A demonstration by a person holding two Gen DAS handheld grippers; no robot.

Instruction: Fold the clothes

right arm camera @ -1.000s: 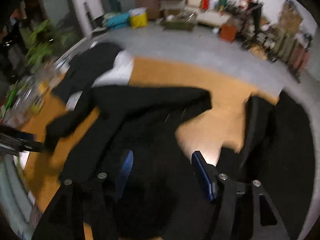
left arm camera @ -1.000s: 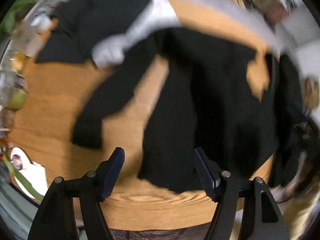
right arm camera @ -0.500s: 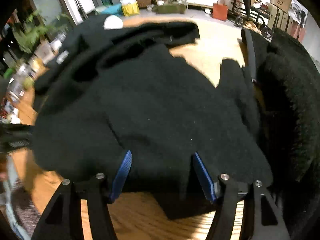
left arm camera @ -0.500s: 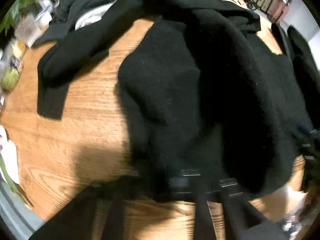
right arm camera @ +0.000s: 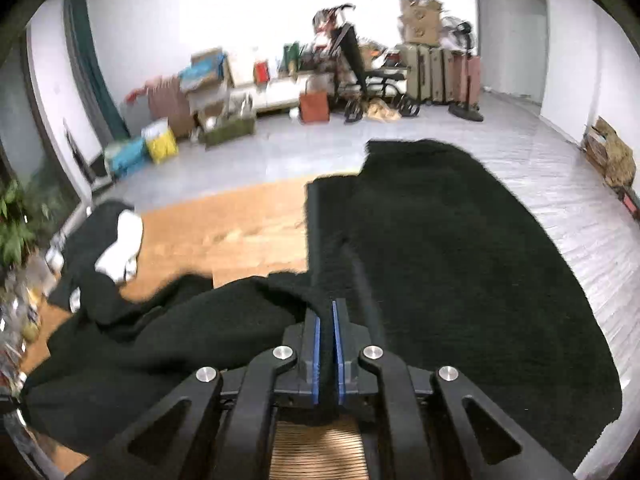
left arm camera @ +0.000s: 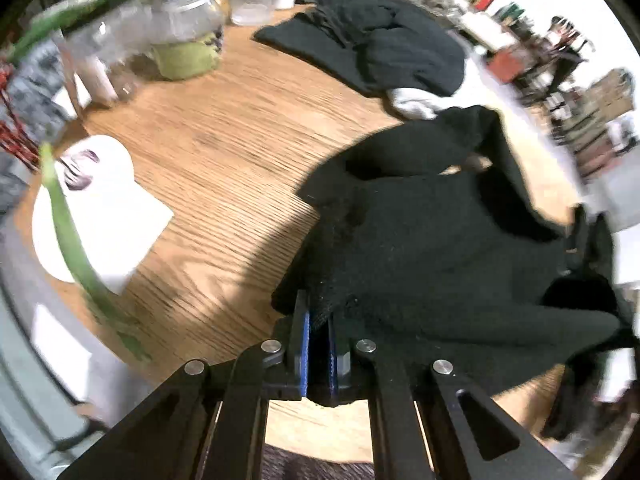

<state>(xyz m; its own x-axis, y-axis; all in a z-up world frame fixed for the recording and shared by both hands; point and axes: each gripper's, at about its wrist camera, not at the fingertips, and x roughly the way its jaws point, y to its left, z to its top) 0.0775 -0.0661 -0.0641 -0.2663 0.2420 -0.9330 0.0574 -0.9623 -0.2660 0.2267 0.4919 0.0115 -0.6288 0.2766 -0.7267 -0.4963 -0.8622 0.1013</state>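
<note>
Left wrist view: left tool [left arm camera: 319,322] clenched on the near hem of the black garment [left arm camera: 440,248], near the surface's [left arm camera: 208,152] near edge. Right tool [right arm camera: 327,320] likewise pinches black fabric [right arm camera: 168,332]. Two grips likely spread the hem for a fold. Farther: white paper [left arm camera: 100,208], jar [left arm camera: 188,36], another dark pile [left arm camera: 372,44] at far edge.

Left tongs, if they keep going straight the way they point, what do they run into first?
The black garment the left tongs are already clamped on; beyond that fold, probably the wooden table, though depth is unclear.
</note>
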